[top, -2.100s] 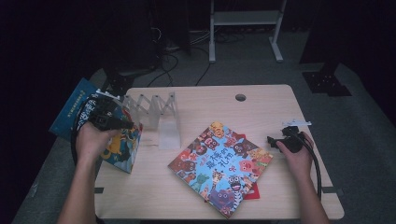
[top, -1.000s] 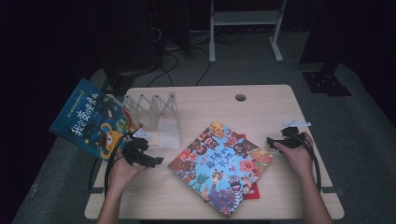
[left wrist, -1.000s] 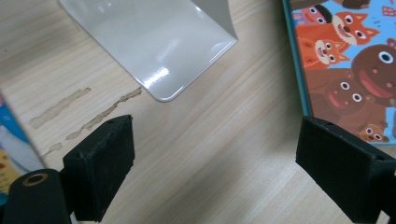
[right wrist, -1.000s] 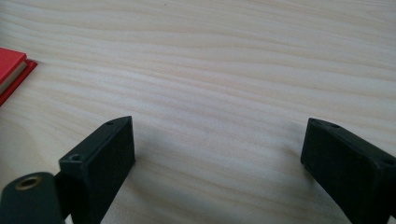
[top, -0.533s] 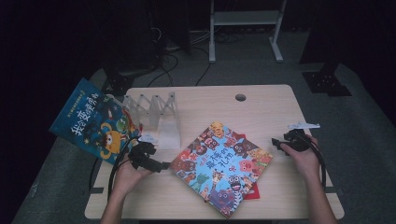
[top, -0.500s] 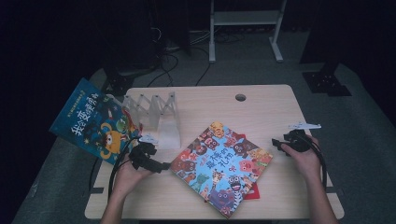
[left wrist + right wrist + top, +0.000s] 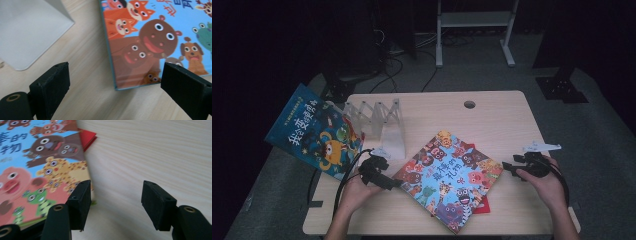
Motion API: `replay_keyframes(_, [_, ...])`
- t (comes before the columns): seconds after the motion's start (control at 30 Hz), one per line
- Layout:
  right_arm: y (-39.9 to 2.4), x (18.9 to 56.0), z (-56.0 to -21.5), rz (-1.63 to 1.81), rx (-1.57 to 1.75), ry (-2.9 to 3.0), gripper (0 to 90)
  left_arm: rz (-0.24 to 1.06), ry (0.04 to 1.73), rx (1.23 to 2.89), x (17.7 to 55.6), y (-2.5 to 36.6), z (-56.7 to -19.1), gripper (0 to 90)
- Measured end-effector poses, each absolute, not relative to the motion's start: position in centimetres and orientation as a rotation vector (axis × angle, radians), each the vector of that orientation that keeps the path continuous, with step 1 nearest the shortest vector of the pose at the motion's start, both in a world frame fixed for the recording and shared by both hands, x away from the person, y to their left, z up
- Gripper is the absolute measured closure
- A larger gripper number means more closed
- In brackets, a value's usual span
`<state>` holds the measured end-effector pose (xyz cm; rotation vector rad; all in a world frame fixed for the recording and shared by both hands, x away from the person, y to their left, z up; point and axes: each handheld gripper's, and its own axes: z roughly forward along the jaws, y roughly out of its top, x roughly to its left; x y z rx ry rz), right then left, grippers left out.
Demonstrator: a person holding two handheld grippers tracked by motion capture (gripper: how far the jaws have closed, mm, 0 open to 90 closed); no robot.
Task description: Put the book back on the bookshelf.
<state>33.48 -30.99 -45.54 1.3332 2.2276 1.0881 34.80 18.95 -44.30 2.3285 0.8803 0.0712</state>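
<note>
My left claw (image 7: 113, 85) wide, empty, at animal picture book (image 7: 447, 178) corner; my right claw (image 7: 115, 202) just narrowed, empty, beside book's opposite edge.

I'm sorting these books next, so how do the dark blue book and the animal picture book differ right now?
The dark blue book leans tilted in the white rack at the table's left edge; the animal picture book lies flat mid-table on a red book. The first is dark blue, the second light blue. Both have cartoon covers.
</note>
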Motion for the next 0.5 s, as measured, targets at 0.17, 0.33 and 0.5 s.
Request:
replay_keyframes(0.17, [-30.9, 32.4, -45.7, 1.099, 1.311, 2.25, 39.4, 0.031, 0.842, 2.346, 34.6, 18.1, -44.3, 8.3])
replay_keyframes(0.33, [-30.7, 32.7, -46.1, 1.091, 1.307, 2.264, 39.1, -0.02, 0.797, 2.362, 34.3, 17.4, -44.3, 10.3])
replay_keyframes(0.5, [-30.8, 32.9, -46.2, 1.1, 1.312, 2.266, 39.0, -0.034, 0.78, 2.376, 34.1, 16.7, -44.3, 10.2])
